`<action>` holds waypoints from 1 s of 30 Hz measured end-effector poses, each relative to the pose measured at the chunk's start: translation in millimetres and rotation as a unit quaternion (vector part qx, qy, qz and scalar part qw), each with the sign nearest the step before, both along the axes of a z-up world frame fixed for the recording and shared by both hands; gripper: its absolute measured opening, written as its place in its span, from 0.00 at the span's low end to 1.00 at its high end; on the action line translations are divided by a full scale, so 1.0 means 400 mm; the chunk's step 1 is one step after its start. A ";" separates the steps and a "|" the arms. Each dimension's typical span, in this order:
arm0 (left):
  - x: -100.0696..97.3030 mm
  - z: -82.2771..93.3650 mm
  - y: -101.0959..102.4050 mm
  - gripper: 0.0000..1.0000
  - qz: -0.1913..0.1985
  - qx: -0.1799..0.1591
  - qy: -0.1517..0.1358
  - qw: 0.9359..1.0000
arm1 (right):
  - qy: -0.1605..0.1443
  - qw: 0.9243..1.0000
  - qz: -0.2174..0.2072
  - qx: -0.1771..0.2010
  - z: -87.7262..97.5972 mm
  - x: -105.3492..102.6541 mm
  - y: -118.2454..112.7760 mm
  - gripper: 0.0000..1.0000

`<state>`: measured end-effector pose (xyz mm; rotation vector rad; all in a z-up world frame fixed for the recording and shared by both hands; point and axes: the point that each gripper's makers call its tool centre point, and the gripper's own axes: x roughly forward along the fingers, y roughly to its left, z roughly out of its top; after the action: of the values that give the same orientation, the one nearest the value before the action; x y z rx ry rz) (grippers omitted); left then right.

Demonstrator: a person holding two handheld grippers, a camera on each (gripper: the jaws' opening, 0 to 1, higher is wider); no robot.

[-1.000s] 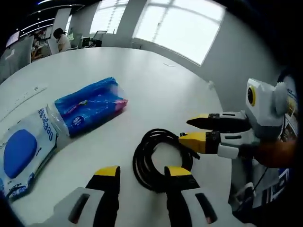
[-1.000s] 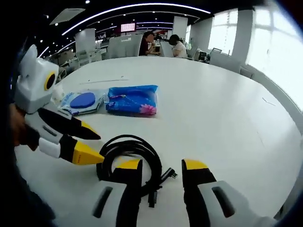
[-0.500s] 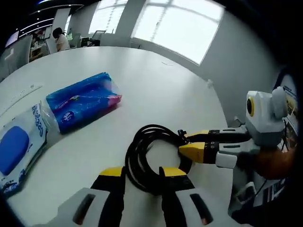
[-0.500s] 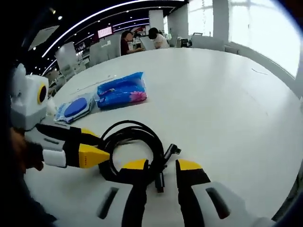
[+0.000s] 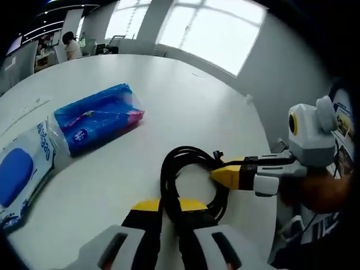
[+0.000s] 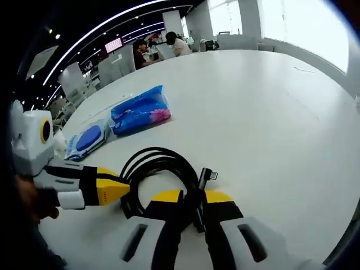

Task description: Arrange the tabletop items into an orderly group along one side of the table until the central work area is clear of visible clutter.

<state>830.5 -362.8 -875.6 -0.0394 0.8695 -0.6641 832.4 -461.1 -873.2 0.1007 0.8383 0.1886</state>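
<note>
A coiled black cable (image 5: 188, 174) (image 6: 160, 169) lies on the white round table (image 5: 185, 95) (image 6: 270, 112). My left gripper (image 5: 170, 205) is shut on the near side of the coil; it enters the right gripper view (image 6: 115, 189) from the left. My right gripper (image 6: 194, 197) is shut on the coil near its plug end (image 6: 206, 175); seen in the left gripper view (image 5: 222, 174), its yellow tips press together on the cable. A blue tissue pack (image 5: 98, 118) (image 6: 140, 109) and a wet-wipes pack (image 5: 19, 171) (image 6: 87, 139) lie side by side farther off.
A thin white strip (image 5: 25, 109) lies beyond the packs. The table edge curves close behind the right gripper (image 5: 264, 129). People sit at desks (image 6: 157, 48) far in the background. Bare tabletop stretches toward the windows.
Both grippers have gone from open over the cable to shut on it, left on the near loop, right by the plug end. The coil has shifted slightly.
</note>
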 end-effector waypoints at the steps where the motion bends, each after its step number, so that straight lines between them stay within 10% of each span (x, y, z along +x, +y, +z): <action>1: 0.000 0.001 0.000 0.04 0.002 -0.001 0.001 1.000 | 0.000 1.000 -0.001 0.002 0.000 0.002 -0.001 0.08; 18: 0.004 0.086 0.017 0.01 0.032 -0.023 -0.026 0.999 | -0.031 0.999 -0.019 0.037 0.084 0.023 0.011 0.07; 30: 0.024 0.126 0.130 0.02 0.086 -0.028 -0.042 0.995 | -0.044 0.997 0.034 0.046 0.122 0.066 0.130 0.07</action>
<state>840.0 -310.7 -825.1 -0.1351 0.7577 -0.5255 858.9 -408.9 -824.6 0.1501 0.7457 0.2931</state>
